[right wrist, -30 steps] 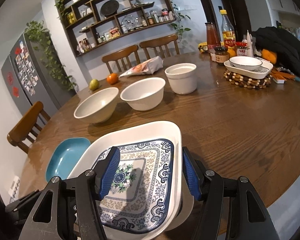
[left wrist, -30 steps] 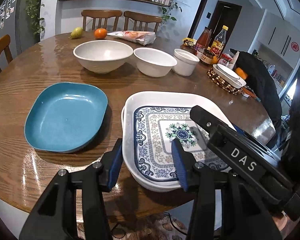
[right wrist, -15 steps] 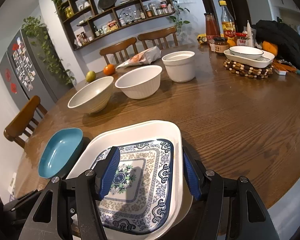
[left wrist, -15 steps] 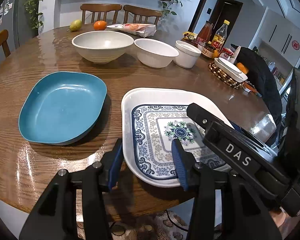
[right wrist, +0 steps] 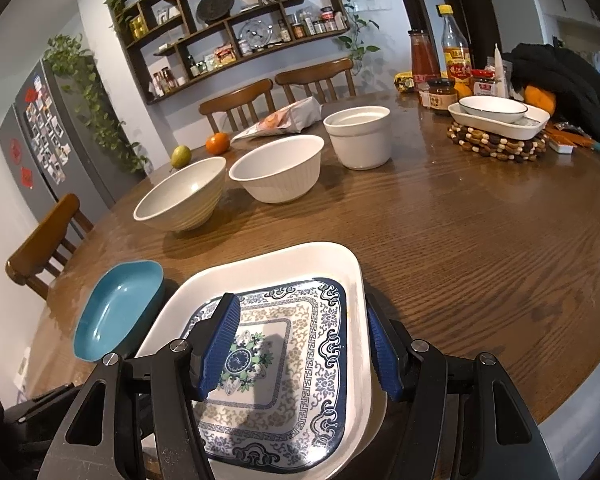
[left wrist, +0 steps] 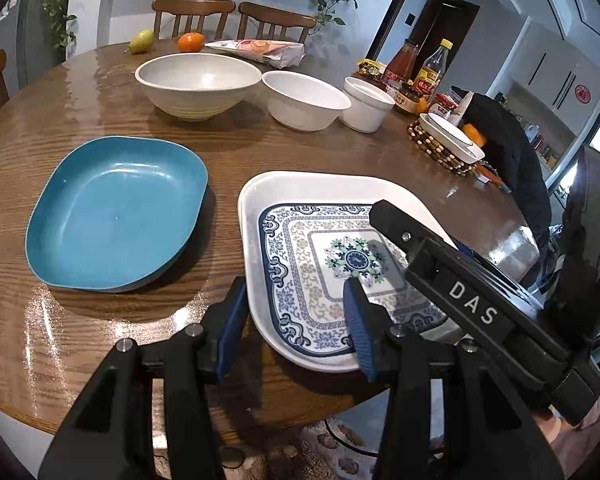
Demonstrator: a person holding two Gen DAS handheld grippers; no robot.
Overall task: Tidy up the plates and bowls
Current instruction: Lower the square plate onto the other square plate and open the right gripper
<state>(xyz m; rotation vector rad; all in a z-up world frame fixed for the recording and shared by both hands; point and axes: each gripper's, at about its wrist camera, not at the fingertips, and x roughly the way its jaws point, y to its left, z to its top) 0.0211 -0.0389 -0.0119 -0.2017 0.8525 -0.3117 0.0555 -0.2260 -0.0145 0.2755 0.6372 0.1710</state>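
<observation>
Plates: two counted for certain. The patterned plate (left wrist: 300, 264) lies flat on the table (left wrist: 300, 152) at the near edge; the teal plate (left wrist: 116, 216) sits just beside it to its left, not touching. A second white rim (right wrist: 376, 420) shows under the patterned plate's right side, possibly another plate beneath; I cannot confirm.

Bowls: three, all white, in a row beyond the patterned plate: wide bowl (left wrist: 198, 84), medium bowl (left wrist: 306, 98), straight-sided bowl (left wrist: 368, 104).

Left gripper (left wrist: 294, 320): jaws drawn in to their narrowest, over the patterned plate's near-left corner, one finger outside the rim, one above the pattern. I see no pinch on the rim.

Right gripper (right wrist: 300, 344): jaws apart, straddling the plate's right rim, holding nothing; the inner finger casts a shadow on the pattern, so it hangs above.

Judgement: if the plates are to be stacked, the teal plate is the next object. It lies left of the patterned plate, long axis running away from me, nearer my left gripper.
</observation>
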